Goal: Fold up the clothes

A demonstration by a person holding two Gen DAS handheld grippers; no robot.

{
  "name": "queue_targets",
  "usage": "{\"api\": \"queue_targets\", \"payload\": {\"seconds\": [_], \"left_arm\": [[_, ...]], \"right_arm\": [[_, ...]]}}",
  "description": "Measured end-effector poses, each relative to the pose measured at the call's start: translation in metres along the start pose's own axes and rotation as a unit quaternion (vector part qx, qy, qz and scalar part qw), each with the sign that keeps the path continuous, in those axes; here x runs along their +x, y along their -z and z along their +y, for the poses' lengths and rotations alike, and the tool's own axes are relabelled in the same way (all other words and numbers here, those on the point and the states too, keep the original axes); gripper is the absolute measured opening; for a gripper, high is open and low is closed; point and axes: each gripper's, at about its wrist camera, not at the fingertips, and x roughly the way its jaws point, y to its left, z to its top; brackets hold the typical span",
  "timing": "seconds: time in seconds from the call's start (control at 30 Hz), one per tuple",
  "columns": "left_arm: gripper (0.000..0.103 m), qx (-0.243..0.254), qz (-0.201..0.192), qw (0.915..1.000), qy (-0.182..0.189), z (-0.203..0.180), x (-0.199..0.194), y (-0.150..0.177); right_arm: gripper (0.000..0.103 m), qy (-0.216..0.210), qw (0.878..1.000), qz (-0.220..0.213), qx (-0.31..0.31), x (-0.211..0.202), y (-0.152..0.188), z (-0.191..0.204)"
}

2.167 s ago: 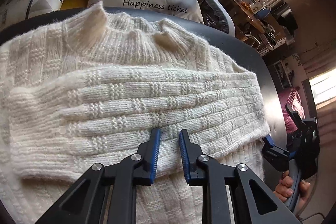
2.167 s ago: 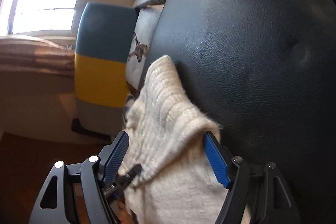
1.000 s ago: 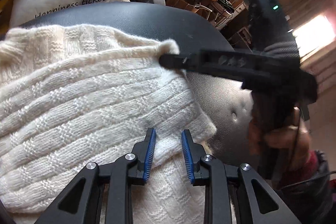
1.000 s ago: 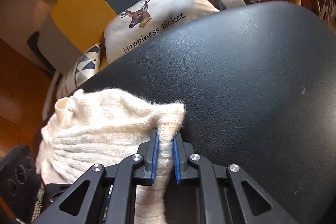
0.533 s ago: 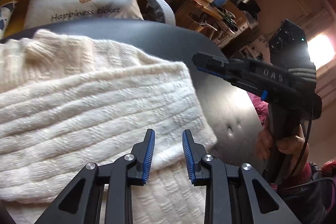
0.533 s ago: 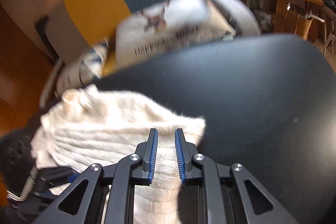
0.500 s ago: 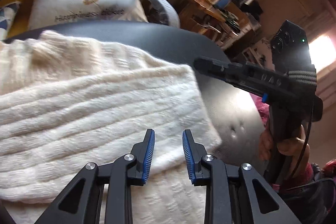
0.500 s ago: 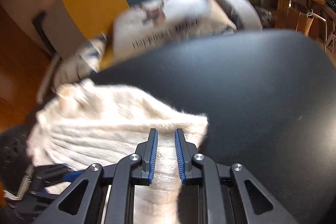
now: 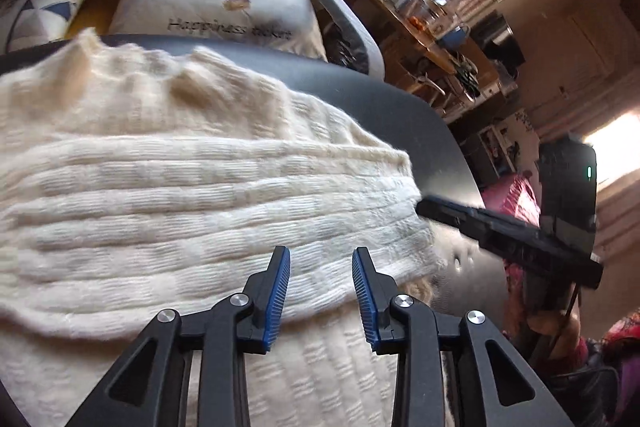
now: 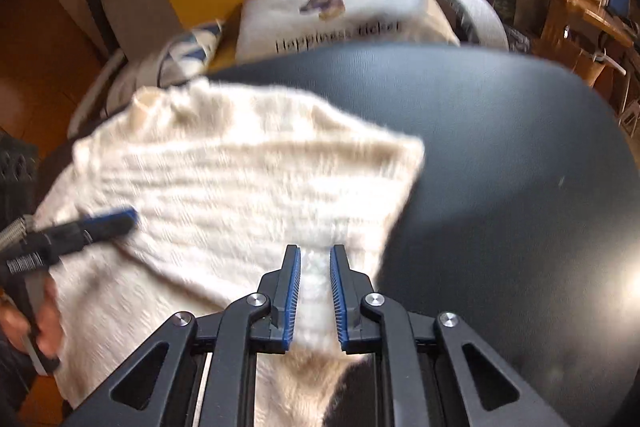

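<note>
A cream knit sweater [image 9: 180,187] lies on a round black leather seat [image 9: 400,115], with a sleeve folded across its body. My left gripper [image 9: 321,267] hovers open just above the folded sleeve's near edge, nothing between its pads. My right gripper [image 10: 315,259] sits at the sweater's [image 10: 240,179] right edge, its fingers drawn narrow with a bright strip of knit between them. From the left wrist view the right gripper [image 9: 422,205] touches that edge from the right. In the right wrist view the left gripper [image 10: 120,219] reaches in from the left, held by a hand [image 10: 44,323].
Behind the black seat [image 10: 500,167] stands an armchair with a deer-print pillow [image 9: 224,7] and a triangle-patterned cushion [image 9: 36,11]. A cluttered wooden shelf [image 9: 420,23] runs along the back right. Bare black leather shows to the right of the sweater.
The right gripper had brought the sleeve across the body and lifted off it. It has now come down to the sweater's right edge. The left gripper has stayed over the fold.
</note>
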Motion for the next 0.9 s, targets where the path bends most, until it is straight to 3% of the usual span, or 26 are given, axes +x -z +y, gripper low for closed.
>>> {"api": "queue_targets", "payload": {"seconds": [0.13,0.27,0.43,0.6,0.7,0.77,0.9], "left_arm": [[0.034,-0.022,-0.019,0.9995,-0.014,0.023,-0.020,0.004],[0.034,-0.049,-0.014,0.9987,0.006,0.044,-0.015,0.006],[0.034,-0.064,-0.027,0.9974,0.018,0.040,-0.031,0.005],[0.036,-0.093,-0.064,0.9936,-0.005,0.070,-0.067,-0.004],[0.037,-0.115,-0.055,0.9913,-0.033,0.099,-0.075,-0.005],[0.037,-0.128,-0.057,0.9896,-0.035,0.113,-0.085,-0.002],[0.038,-0.176,-0.099,0.9794,0.011,0.142,-0.135,0.024]], "right_arm": [[0.013,0.009,1.000,-0.010,0.012,0.010,0.010,-0.006],[0.014,0.004,1.000,-0.015,0.027,0.009,0.012,-0.010],[0.014,0.025,0.999,-0.006,0.021,0.010,0.010,-0.006],[0.015,0.023,0.998,-0.001,0.050,0.007,0.007,-0.008],[0.016,0.026,0.997,-0.031,0.070,-0.011,0.006,0.001],[0.025,0.007,0.996,-0.051,0.078,-0.024,0.009,0.013],[0.025,-0.076,0.990,-0.069,0.094,-0.032,0.025,0.050]]}}
